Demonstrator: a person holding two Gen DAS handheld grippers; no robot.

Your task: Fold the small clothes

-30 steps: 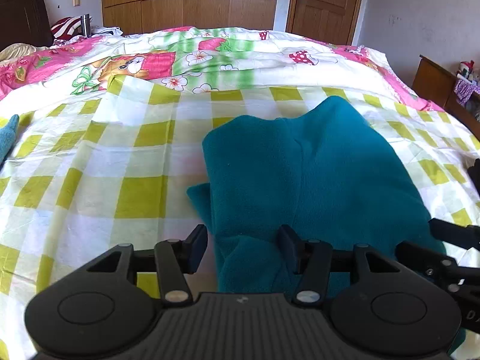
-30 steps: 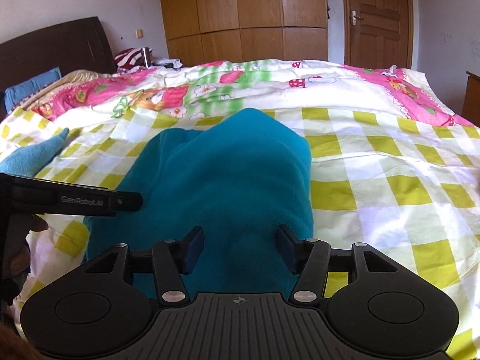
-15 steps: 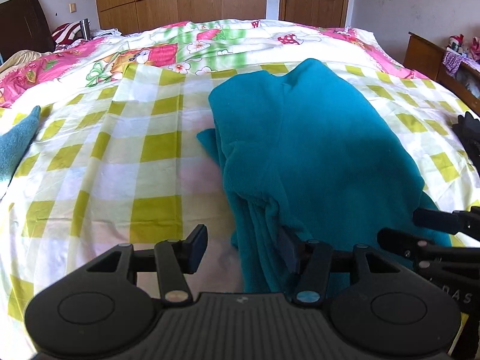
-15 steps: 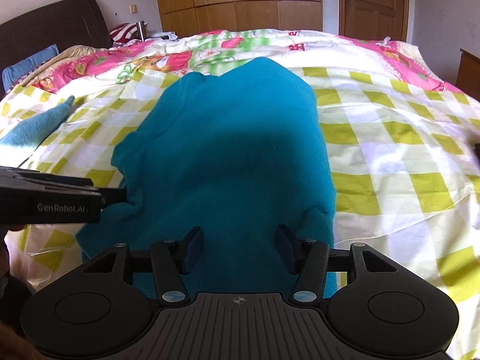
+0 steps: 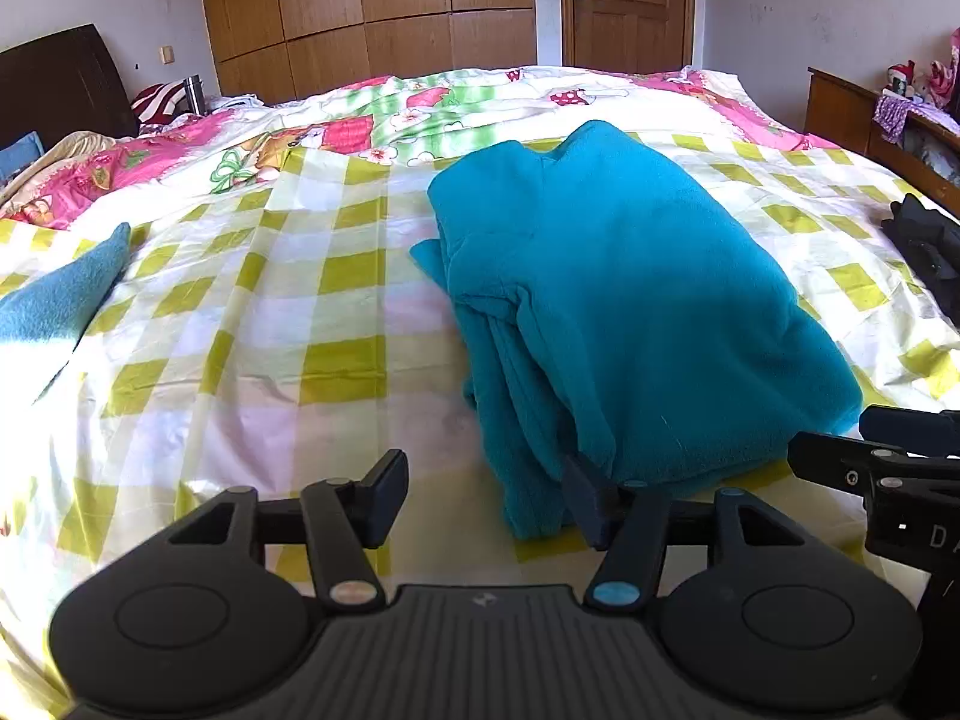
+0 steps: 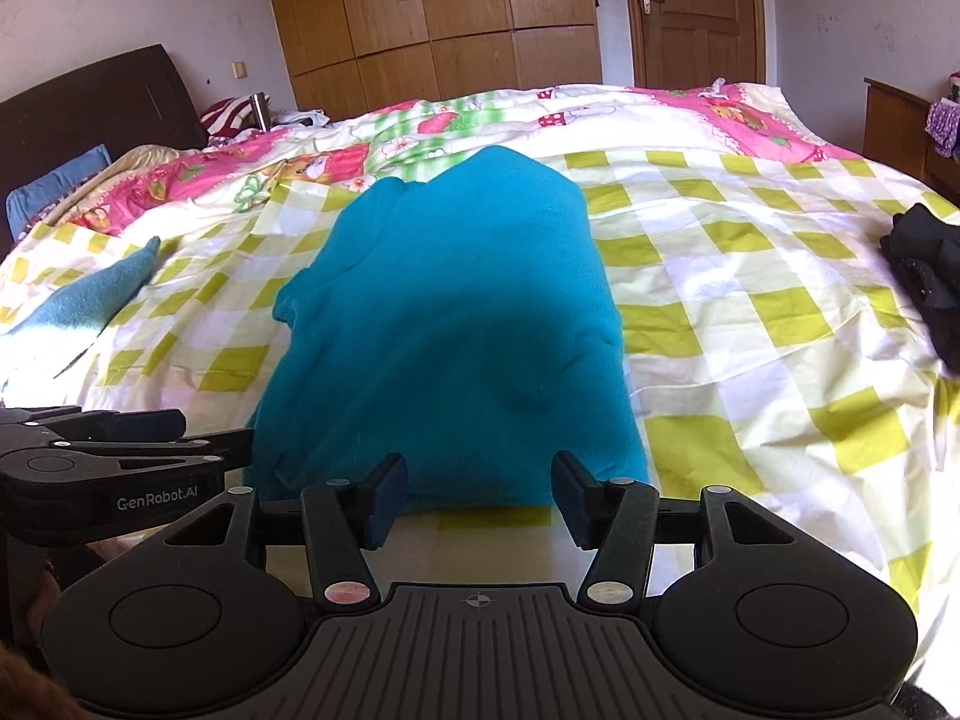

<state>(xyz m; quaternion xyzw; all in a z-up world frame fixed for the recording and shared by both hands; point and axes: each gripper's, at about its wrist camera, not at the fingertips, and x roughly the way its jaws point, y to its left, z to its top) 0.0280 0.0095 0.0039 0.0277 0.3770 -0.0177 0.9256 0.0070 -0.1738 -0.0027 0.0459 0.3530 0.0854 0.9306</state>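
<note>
The folded teal fleece garment (image 5: 630,300) lies mid-bed on the yellow-and-white checked sheet (image 5: 240,360), with a pink cartoon quilt (image 5: 420,114) bunched behind it. Beyond stand a wooden wardrobe (image 5: 372,6) and a door (image 5: 624,0). The left hand-held gripper (image 5: 486,498) is opening, its right finger against the garment's near corner, gripping nothing. The right hand-held gripper (image 6: 474,495) stands half open and empty just short of the near hem. A second ago both sat over the cloth; now they have drawn back. Only the left view shows the stacked side folds. A dark garment (image 6: 927,282) lies right, a lighter blue cloth (image 6: 90,300) left.
</note>
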